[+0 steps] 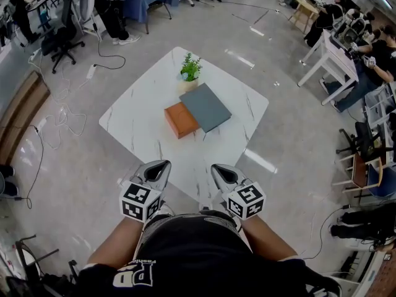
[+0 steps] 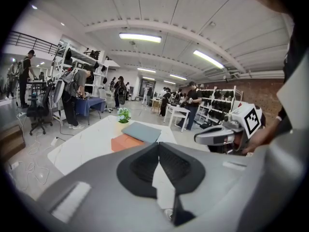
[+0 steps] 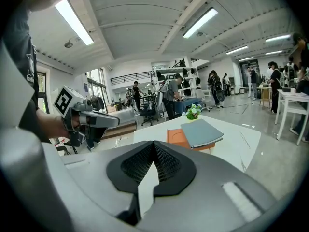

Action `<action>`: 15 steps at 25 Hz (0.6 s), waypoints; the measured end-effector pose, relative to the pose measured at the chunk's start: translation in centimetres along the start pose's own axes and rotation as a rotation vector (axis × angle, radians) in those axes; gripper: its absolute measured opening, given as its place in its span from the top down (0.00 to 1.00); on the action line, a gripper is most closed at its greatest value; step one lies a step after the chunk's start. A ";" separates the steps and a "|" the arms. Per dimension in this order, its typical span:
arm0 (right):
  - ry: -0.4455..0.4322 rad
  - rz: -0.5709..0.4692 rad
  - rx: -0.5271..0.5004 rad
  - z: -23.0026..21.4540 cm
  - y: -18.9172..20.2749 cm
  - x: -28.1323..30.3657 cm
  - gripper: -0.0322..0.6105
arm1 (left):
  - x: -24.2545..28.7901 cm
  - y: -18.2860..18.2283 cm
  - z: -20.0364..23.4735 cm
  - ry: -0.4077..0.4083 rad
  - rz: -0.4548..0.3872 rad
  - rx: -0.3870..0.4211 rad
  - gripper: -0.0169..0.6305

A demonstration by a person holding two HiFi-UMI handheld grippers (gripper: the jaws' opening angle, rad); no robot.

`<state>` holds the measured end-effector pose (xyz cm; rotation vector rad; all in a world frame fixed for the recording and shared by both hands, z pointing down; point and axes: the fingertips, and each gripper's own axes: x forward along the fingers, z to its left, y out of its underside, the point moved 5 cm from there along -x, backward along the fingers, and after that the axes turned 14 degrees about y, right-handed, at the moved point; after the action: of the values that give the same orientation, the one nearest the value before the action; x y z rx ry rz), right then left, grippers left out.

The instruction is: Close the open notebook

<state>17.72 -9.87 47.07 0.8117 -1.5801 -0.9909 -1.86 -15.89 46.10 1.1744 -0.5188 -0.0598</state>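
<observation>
Well ahead of the left gripper [image 1: 159,167] and right gripper [image 1: 220,169], a white table [image 1: 142,122] bears the grey notebook [image 1: 205,107], propped partly on an orange box [image 1: 179,120]. Probably light, with a stiff thin cover; pinch its free edge. Both grippers are empty, jaws together

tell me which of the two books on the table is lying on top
The grey book: it lies partly over the orange book, which sits flat on the white table.
</observation>
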 end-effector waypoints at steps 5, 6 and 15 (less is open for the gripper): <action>0.002 0.004 -0.003 -0.2 0.1 0.1 0.95 | 0.0 -0.1 -0.1 -0.002 -0.004 0.000 0.88; 0.001 0.004 -0.003 -0.3 0.1 0.1 0.95 | -0.1 -0.1 -0.1 -0.003 -0.004 0.000 0.88; -0.016 0.008 -0.018 -0.2 -0.3 0.5 0.95 | 0.0 -0.5 0.0 -0.008 -0.007 0.000 0.88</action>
<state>17.83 -10.43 47.02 0.7865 -1.5849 -1.0061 -1.74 -16.07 45.69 1.1765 -0.5220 -0.0704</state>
